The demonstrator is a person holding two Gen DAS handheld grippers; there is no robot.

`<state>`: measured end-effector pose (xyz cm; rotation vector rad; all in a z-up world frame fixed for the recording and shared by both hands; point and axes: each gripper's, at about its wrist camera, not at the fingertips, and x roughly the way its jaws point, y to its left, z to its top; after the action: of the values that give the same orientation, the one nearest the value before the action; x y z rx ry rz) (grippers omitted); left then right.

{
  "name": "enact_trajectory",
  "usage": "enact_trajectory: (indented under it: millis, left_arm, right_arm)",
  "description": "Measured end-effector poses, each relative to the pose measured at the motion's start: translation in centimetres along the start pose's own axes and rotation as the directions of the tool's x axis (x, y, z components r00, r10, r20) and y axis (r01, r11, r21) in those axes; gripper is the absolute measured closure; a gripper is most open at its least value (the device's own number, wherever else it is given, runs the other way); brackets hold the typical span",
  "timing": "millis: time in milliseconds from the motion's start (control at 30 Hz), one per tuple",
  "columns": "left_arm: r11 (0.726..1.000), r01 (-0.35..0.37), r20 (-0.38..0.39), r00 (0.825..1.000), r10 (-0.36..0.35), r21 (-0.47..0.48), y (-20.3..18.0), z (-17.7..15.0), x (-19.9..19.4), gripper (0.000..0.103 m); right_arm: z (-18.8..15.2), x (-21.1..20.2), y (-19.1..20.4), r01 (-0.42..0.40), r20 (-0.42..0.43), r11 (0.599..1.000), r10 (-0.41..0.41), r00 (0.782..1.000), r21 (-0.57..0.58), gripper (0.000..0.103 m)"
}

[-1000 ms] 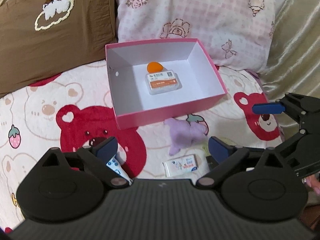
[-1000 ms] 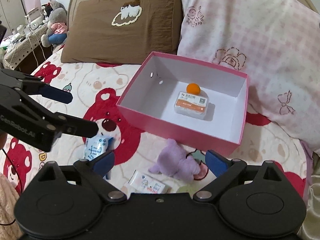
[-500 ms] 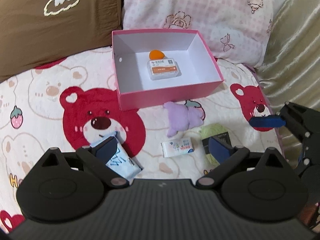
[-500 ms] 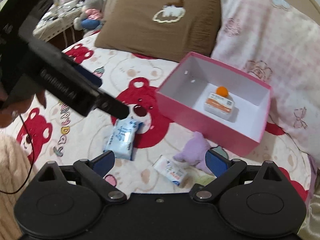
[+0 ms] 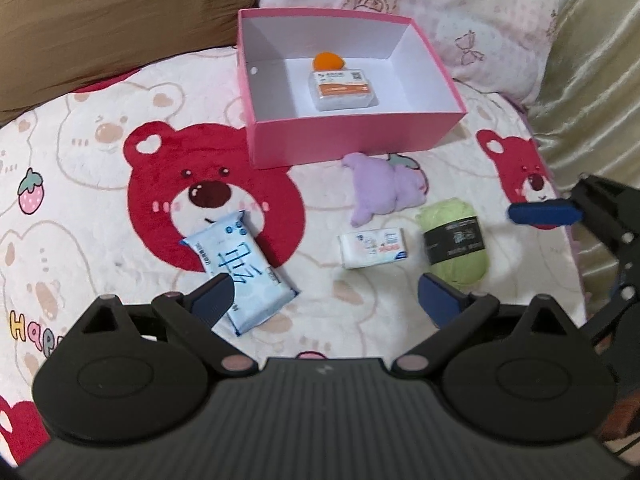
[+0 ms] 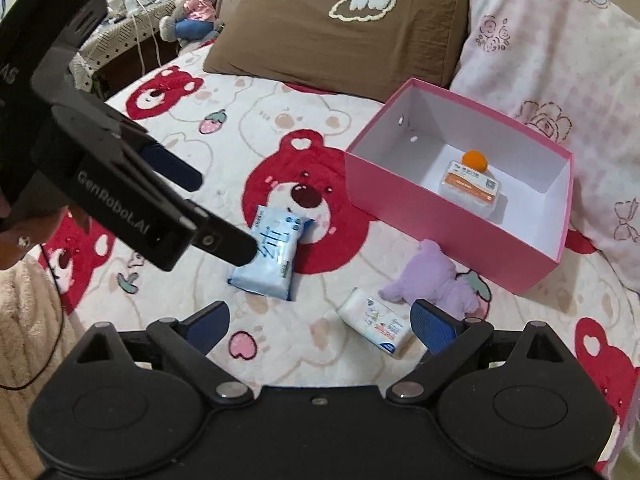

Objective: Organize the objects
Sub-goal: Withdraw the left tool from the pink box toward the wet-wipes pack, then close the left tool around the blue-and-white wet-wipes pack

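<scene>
- My left gripper hangs over the bed's bear-print blanket, jaws spread wide and holding nothing — its left fingertip overlaps the blue wipes pack in view.
- My right gripper is likewise spread wide and empty above the blanket, the small white soap packet lying just ahead between its fingers.
- The pink box sits open near the pillows; inside it rest an orange ball and a white-and-orange packet, touching.
- Outside the box, in front of it — a purple plush toy, the soap packet, and a green yarn skein just beside it.
- The wipes pack lies well left of those, on a red bear's face.
</scene>
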<state>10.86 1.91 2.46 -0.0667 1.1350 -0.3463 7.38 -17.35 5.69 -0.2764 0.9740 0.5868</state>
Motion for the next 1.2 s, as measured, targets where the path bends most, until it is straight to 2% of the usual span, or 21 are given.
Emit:
enact_trajectory:
  millis: [167,300,367,500,633,767,867,1033,1100,1200]
  left_arm:
    - [1.000,0.011,0.011,1.000,-0.011,-0.019,1.1,-0.9,0.6,0.004]
    - [0.999,-0.006,0.007,1.000,0.007,-0.044,1.9,-1.6,1.3,0.004]
    - [0.998,-0.014,0.015,1.000,0.015,-0.060,2.3,-2.0,1.8,0.004]
    - [0.996,-0.007,0.035,0.999,0.010,-0.092,3.2,-2.7,2.9,0.004]
    - [0.993,-0.012,0.053,0.998,0.019,-0.120,4.3,-3.4,4.1,0.004]
    - [0.986,-0.067,0.084,0.993,0.080,-0.151,5.5,-4.0,5.1,0.004]
    - [0.982,-0.079,0.076,0.993,0.093,-0.171,6.9,-4.3,6.1,0.004]
    - [0.978,-0.024,0.094,0.995,0.045,-0.209,8.7,-5.0,7.1,0.004]
    - [0.973,0.006,0.075,0.997,0.011,-0.230,9.3,-5.2,7.7,0.005]
    - [0.969,0.021,0.076,0.997,-0.002,-0.247,9.8,-5.7,8.3,0.005]
  right_arm:
    - [-0.4,0.1,-0.1,0.001,0.035,1.000,-0.001,0.999,0.010,0.004]
    - [-1.5,0.1,-0.6,-0.030,0.126,0.999,0.025,0.992,0.041,0.004]
    - [-1.8,0.5,-0.7,-0.040,0.145,0.998,0.032,0.989,0.052,0.004]
    - [-2.1,2.2,-0.1,-0.022,0.074,1.000,0.021,0.997,0.007,0.005]
    - [-2.0,3.6,0.4,-0.046,0.045,0.998,0.045,0.998,0.033,0.005]
    - [-1.9,5.2,1.7,-0.058,0.028,0.998,0.058,0.998,0.006,0.006]
    - [-1.8,6.6,2.5,-0.078,0.013,0.997,0.078,0.997,-0.004,0.006]
    - [-1.6,8.2,3.7,-0.092,0.040,0.996,0.092,0.995,-0.008,0.010]
    - [-1.6,8.9,4.1,-0.105,0.055,0.994,0.105,0.993,-0.003,0.010]
    - [-1.6,10.1,4.0,-0.153,0.066,0.986,0.149,0.987,0.067,0.010]
